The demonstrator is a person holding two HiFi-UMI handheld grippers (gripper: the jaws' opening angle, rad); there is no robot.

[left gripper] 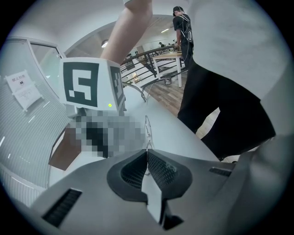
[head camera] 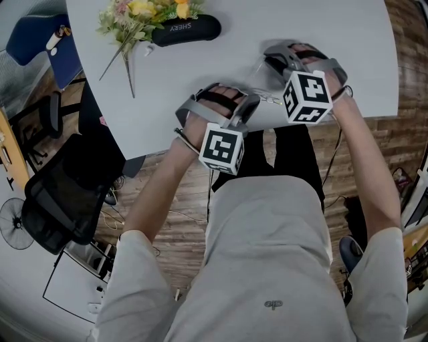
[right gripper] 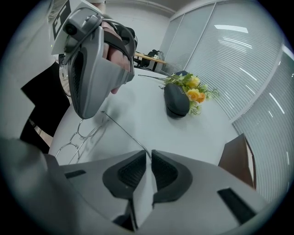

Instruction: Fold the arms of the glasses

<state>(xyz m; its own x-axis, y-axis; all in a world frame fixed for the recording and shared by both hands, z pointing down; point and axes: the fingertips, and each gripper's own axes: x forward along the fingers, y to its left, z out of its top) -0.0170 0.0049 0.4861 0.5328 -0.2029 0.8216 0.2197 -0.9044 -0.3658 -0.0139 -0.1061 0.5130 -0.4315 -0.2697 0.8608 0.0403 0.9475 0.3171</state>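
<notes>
Thin wire-rimmed glasses (right gripper: 76, 137) lie on the white table (head camera: 348, 40), between my two grippers. My left gripper (left gripper: 147, 153) is shut on a thin wire part of the frame (left gripper: 147, 131), which rises from its pads. In the right gripper view that gripper (right gripper: 92, 69) stands over the lens end. One long arm (right gripper: 124, 131) of the glasses runs from the frame into my right gripper (right gripper: 150, 156), whose pads are closed to a narrow slit on its tip. From the head view the glasses (head camera: 267, 100) are mostly hidden by the left gripper (head camera: 244, 101) and right gripper (head camera: 271, 61).
A black glasses case (head camera: 186, 30) and a bunch of yellow and pink flowers (head camera: 144, 13) lie at the table's far side. The table's near edge (head camera: 167, 143) runs just under my hands. A black office chair (head camera: 60, 200) stands to the left.
</notes>
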